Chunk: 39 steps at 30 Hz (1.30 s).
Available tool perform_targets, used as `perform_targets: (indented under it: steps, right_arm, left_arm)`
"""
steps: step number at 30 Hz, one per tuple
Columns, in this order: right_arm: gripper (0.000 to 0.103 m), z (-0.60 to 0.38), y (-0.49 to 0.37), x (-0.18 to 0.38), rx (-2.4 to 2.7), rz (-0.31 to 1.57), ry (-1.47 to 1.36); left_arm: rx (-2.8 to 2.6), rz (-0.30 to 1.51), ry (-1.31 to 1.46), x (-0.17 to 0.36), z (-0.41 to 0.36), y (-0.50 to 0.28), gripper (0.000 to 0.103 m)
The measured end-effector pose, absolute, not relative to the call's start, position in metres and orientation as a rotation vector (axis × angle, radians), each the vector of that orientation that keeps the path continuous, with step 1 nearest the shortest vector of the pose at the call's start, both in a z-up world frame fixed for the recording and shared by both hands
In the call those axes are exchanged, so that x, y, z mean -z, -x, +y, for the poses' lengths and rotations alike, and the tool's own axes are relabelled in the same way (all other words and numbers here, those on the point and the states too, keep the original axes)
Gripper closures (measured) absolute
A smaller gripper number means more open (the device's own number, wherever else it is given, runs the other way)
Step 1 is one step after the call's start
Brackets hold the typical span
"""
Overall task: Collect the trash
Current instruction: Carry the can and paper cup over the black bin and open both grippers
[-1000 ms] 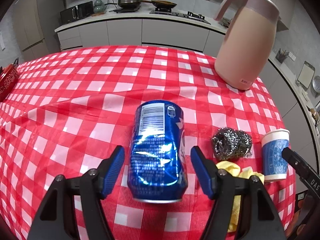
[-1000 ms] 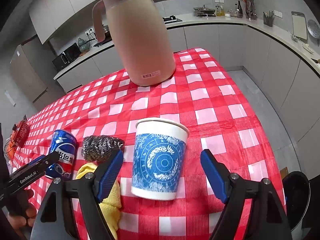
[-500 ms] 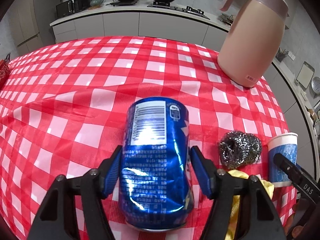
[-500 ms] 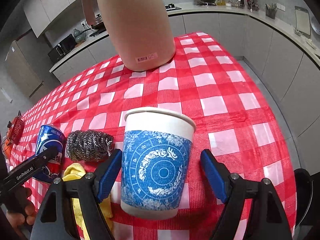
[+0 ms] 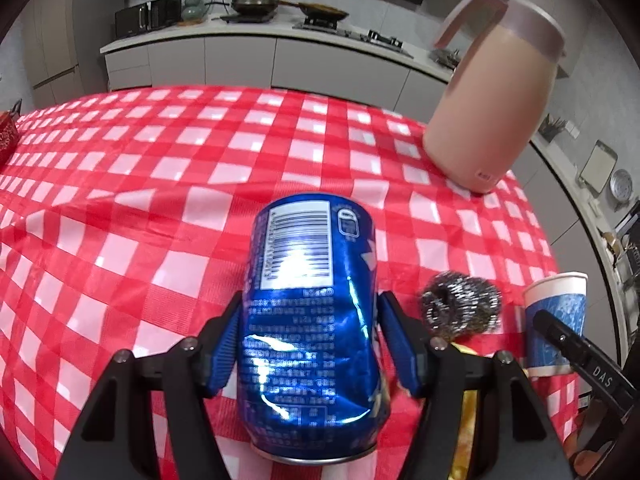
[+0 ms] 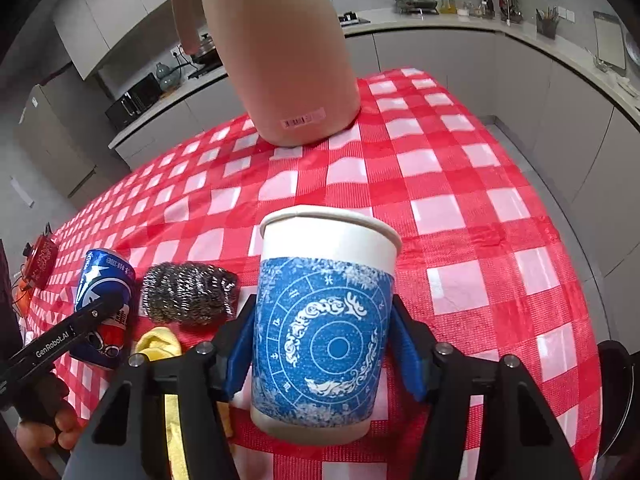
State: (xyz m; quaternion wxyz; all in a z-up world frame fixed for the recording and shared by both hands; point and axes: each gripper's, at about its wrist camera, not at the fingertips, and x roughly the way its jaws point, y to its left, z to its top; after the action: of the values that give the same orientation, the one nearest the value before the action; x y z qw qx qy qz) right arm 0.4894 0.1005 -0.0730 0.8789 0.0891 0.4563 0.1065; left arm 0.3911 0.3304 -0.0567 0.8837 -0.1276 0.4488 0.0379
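- The table (image 6: 472, 184), under a red-and-white checked cloth, carries everything; the trash sits along its near edge, toward the right corner.
- One pink jug (image 5: 496, 108) stands upright near the far right edge, well apart from both grippers.
- One blue can (image 5: 312, 316), dented, lies on its side on the cloth. The left gripper (image 5: 312, 344) has its blue pads pressed against the can's two flanks, clamped on it.
- One paper cup (image 6: 324, 328) with a blue pattern stands upright near the right corner. The right gripper (image 6: 324, 344) is closed onto its sides, though the right pad's contact is hard to confirm from this angle.
- One steel scourer (image 6: 188, 294) rests between can and cup, just beside each.
- One yellow cloth (image 6: 158, 344) lies bunched at the near edge, partly under the grippers.
- To do this step well: squeeze gently, since the thin cup and the dented can would probably crumple or slip; lift both straight up so neither drags the scourer or the yellow cloth.
- Keep the cup level in case anything is left inside.
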Motion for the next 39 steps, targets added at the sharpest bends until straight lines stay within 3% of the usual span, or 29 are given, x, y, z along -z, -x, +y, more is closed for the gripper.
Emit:
perform_targets:
  steps: [12,39]
  right_arm:
    - [0.040,0.100,-0.452,0.032,-0.261,0.868,-0.191]
    - [0.040,0.073,-0.318,0.015,-0.148,0.831,-0.226]
  left_arm:
    - [-0.025,0.872,0.264,0.020,0.319,-0.349,0.037]
    - [0.239,0.827,0.193,-0.005,0.241,-0.264,0.037]
